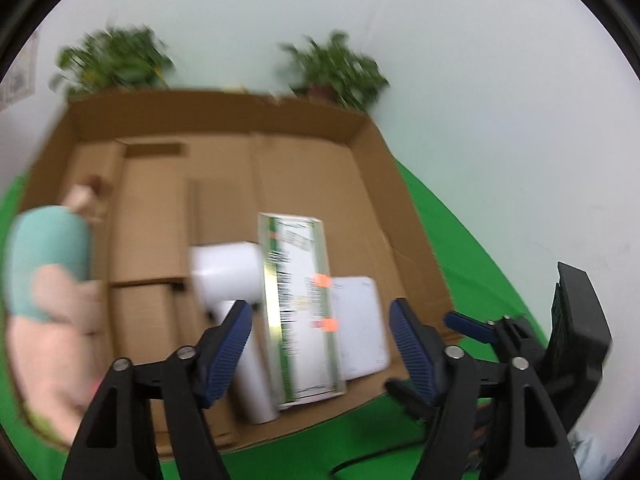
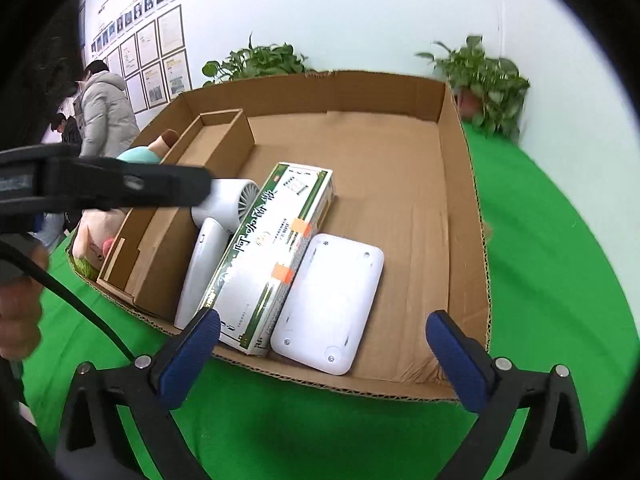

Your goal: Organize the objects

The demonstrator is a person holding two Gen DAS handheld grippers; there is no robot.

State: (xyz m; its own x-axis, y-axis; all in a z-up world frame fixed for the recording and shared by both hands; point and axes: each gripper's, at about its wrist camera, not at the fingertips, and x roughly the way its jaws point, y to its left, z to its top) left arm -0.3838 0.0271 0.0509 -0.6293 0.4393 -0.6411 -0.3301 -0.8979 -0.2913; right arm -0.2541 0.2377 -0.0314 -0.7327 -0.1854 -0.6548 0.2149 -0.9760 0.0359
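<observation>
A shallow cardboard tray (image 2: 460,200) (image 1: 400,216) lies on a green cloth. In it lie a white hair dryer (image 2: 208,236) (image 1: 224,272), a long white-and-green box (image 2: 272,248) (image 1: 298,304) and a flat white device (image 2: 332,300) (image 1: 362,320), side by side. A plush toy (image 2: 96,240) (image 1: 52,280) lies at the tray's left end beside a smaller open carton (image 2: 168,216). My left gripper (image 1: 320,344) is open and empty above the tray's near edge. My right gripper (image 2: 324,356) is open and empty at the near edge, in front of the white device.
Two potted plants (image 2: 484,80) (image 2: 256,62) stand behind the tray against the white wall. The green cloth (image 2: 540,280) extends right and in front. The left gripper's body (image 2: 104,184) crosses the right wrist view at left. People (image 2: 100,112) stand far left.
</observation>
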